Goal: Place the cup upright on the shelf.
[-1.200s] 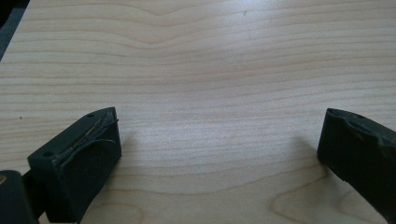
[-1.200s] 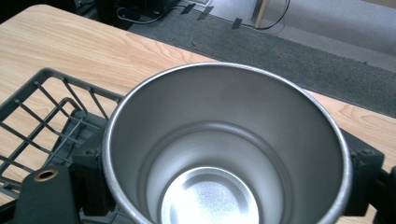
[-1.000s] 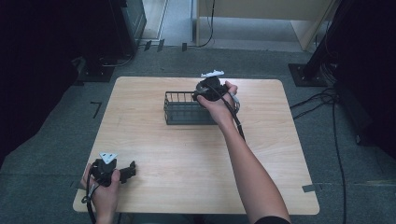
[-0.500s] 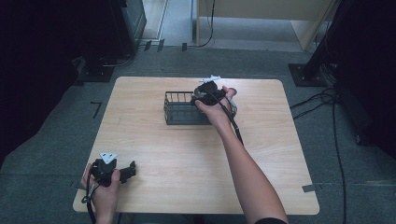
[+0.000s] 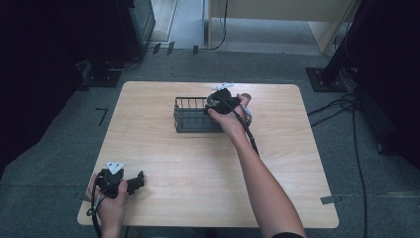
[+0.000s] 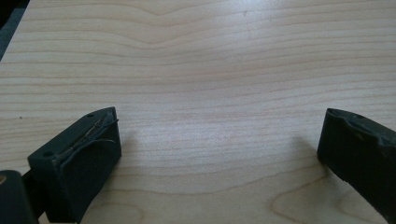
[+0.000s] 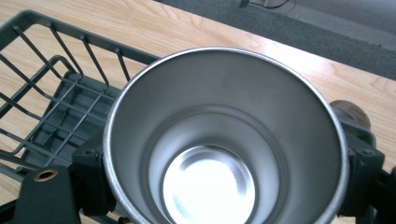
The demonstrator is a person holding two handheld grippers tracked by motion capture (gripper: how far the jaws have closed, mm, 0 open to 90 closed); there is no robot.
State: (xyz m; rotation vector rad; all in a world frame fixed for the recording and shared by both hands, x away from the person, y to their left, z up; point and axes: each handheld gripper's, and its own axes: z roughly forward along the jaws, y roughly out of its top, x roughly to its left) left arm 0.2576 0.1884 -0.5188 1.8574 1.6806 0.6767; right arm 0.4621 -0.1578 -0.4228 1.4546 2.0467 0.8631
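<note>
Gripping a steel cup (image 7: 224, 140) across its rim, the right gripper (image 5: 221, 101) is held over the right end of the wire basket (image 5: 190, 115), near the bench's (image 5: 297, 163) far edge. Compared with 1 second ago, the gripper and hand have been shifted only slightly, and the basket has stayed in place; this is judged to mean a slow placing or lifting of the cup at the basket, though which cannot be told. In the right gripper view the cup is seen upright and empty, clamped between the 2 jaws, with the basket's bars just beside and below it on the left. The left gripper (image 5: 130, 182) is rested at the bench's near left corner, well apart from the basket, its jaws spread wide with bare wood between them.
</note>
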